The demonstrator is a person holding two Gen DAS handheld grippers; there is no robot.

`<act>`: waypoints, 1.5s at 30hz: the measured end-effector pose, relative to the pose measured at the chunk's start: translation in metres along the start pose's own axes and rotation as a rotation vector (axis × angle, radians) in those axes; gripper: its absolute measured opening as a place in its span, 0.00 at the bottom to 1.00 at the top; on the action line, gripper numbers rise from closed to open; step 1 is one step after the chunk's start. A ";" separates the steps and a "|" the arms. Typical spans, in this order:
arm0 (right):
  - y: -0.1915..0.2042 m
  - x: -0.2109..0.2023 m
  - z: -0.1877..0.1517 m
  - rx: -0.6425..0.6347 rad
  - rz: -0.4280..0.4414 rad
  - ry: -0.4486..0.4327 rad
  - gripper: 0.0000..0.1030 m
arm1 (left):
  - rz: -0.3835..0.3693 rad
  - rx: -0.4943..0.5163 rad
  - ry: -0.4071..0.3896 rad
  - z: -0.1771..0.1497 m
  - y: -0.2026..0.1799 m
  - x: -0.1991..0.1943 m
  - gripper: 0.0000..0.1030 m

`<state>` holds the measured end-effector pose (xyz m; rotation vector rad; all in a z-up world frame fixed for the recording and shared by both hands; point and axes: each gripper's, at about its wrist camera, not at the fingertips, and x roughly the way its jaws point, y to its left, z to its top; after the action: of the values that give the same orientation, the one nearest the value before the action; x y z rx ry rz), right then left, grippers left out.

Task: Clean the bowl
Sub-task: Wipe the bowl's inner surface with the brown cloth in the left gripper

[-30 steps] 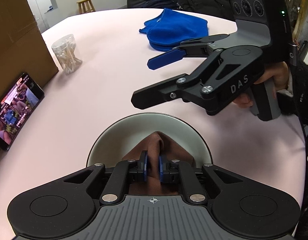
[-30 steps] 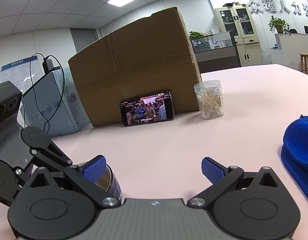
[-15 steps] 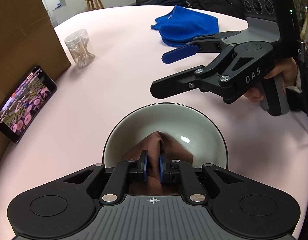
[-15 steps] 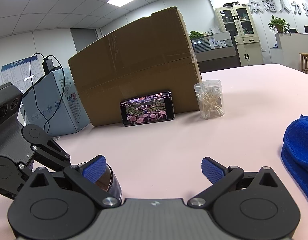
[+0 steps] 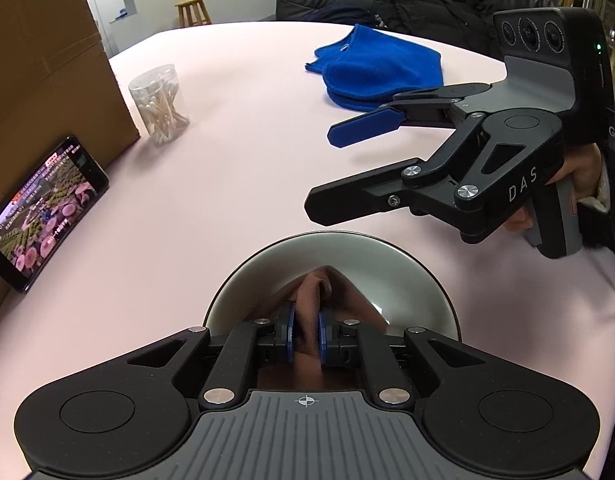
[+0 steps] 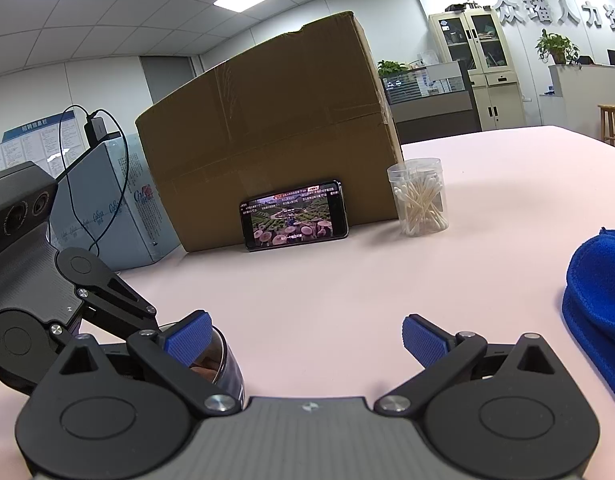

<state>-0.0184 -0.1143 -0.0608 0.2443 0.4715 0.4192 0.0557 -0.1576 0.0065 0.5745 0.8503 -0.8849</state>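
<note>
A grey bowl [image 5: 407, 280] with a dark rim sits on the pink table right below my left gripper [image 5: 306, 320]. That gripper is shut on a brown cloth [image 5: 321, 292], which hangs down into the bowl and rests against its inside. My right gripper [image 5: 323, 172] hovers open just beyond the bowl's far right edge, held by a hand, with nothing between its blue pads. In the right wrist view the right gripper [image 6: 307, 336] stands wide open over bare table, and the bowl [image 6: 223, 360] peeks out behind its left finger.
A folded blue cloth [image 5: 379, 68] lies at the far right of the table. A jar of cotton swabs [image 5: 159, 104], a phone [image 5: 43, 212] playing video and a cardboard box [image 5: 39, 60] stand along the left. A grey carton [image 6: 107, 216] sits beside the box.
Neither gripper has visibly moved and both keep their state. Only the picture on the phone screen has changed.
</note>
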 end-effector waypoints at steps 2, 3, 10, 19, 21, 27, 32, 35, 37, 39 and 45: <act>0.000 0.000 0.000 0.000 0.000 -0.001 1.00 | 0.011 -0.005 0.011 -0.002 0.002 -0.002 0.11; 0.000 -0.001 0.000 0.000 0.000 -0.001 1.00 | 0.015 -0.010 0.016 -0.004 0.002 -0.003 0.11; 0.001 -0.001 -0.001 -0.001 0.000 0.001 1.00 | -0.016 -0.019 0.019 -0.009 -0.001 -0.008 0.11; 0.000 -0.001 -0.001 0.000 0.000 0.002 1.00 | -0.021 0.013 -0.014 0.001 -0.007 0.000 0.12; 0.001 -0.002 -0.001 0.000 0.000 0.002 1.00 | 0.001 0.011 -0.011 0.001 -0.006 0.000 0.12; 0.001 -0.002 0.000 -0.002 0.000 0.002 1.00 | 0.030 0.000 0.015 -0.005 -0.001 -0.006 0.11; 0.002 -0.001 -0.001 -0.003 0.000 0.002 1.00 | 0.014 0.008 0.031 -0.007 -0.003 -0.011 0.11; 0.002 -0.001 -0.001 -0.004 0.000 0.002 1.00 | -0.001 0.009 0.023 -0.007 -0.004 -0.011 0.10; 0.002 -0.001 -0.001 -0.004 0.000 0.002 1.00 | -0.011 0.015 0.014 -0.005 -0.006 -0.009 0.11; 0.002 0.000 -0.001 -0.003 0.001 0.003 1.00 | -0.004 0.028 0.011 -0.004 -0.008 -0.007 0.11; 0.002 0.000 -0.001 -0.003 0.000 0.004 1.00 | 0.013 0.033 0.007 -0.002 -0.009 -0.006 0.12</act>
<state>-0.0190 -0.1127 -0.0609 0.2411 0.4744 0.4204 0.0449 -0.1586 0.0095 0.6118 0.8392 -0.8871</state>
